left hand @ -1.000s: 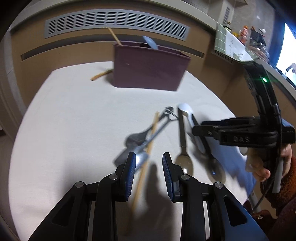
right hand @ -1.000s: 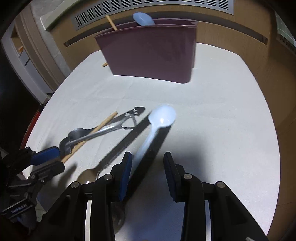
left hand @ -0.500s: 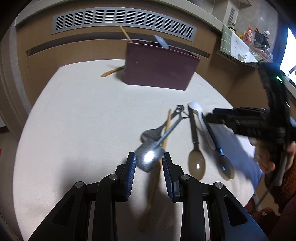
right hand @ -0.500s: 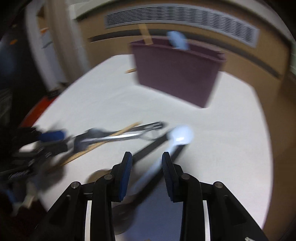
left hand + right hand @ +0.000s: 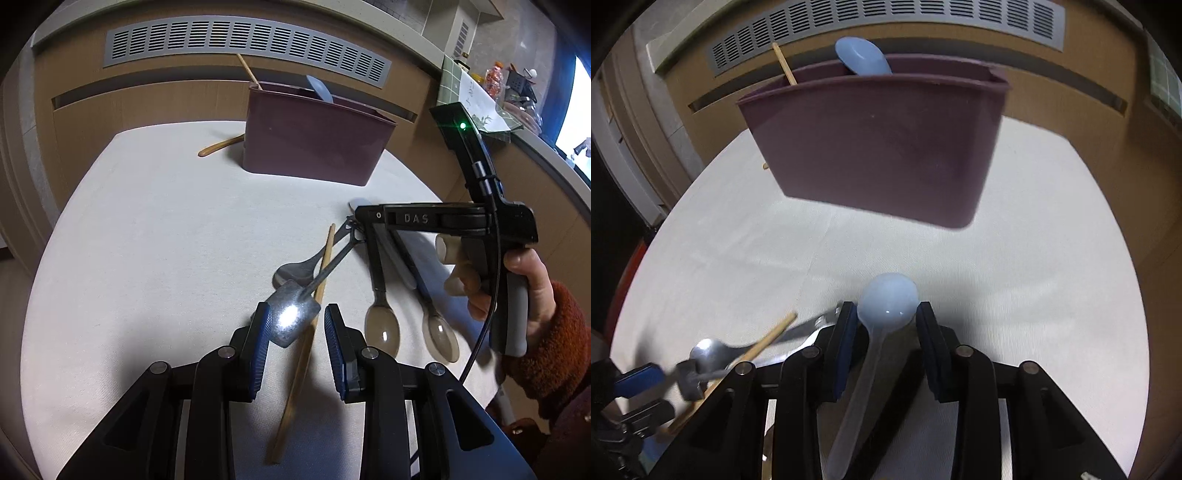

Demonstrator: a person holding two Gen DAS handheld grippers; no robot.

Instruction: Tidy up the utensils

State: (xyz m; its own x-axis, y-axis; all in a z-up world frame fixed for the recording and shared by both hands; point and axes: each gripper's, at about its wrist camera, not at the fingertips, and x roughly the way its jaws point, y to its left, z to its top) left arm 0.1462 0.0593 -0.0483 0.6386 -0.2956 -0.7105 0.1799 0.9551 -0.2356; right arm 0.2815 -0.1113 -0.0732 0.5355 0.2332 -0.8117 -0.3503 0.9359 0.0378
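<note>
Left wrist view: the left gripper point(image 5: 298, 334) hangs over a white tablecloth point(image 5: 155, 236), its blue-padded fingers spread, with the square head of a metal scoop point(image 5: 291, 319) lying between them, close to the left pad; whether it touches is unclear. A wooden chopstick point(image 5: 308, 325) runs under the scoop's handle, crossing a metal spoon point(image 5: 297, 267) just beyond it. Nearer the maroon utensil holder point(image 5: 314, 144) than the scoop, the right gripper point(image 5: 364, 214) reaches in sideways, held by a hand point(image 5: 524, 291) in a rust-red sleeve. Two translucent brown spoons point(image 5: 382, 326) lie to the scoop's right. The holder stands at the cloth's far side with a wooden stick point(image 5: 249, 72) and a blue spoon point(image 5: 319, 88) standing in it; a wooden utensil point(image 5: 219, 146) lies by its left end.

Right wrist view: the right gripper's fingers are spread around the bowl of a pale blue plastic spoon point(image 5: 886, 306), which lies on the cloth in front of the holder, its handle trailing back under the gripper.
</note>
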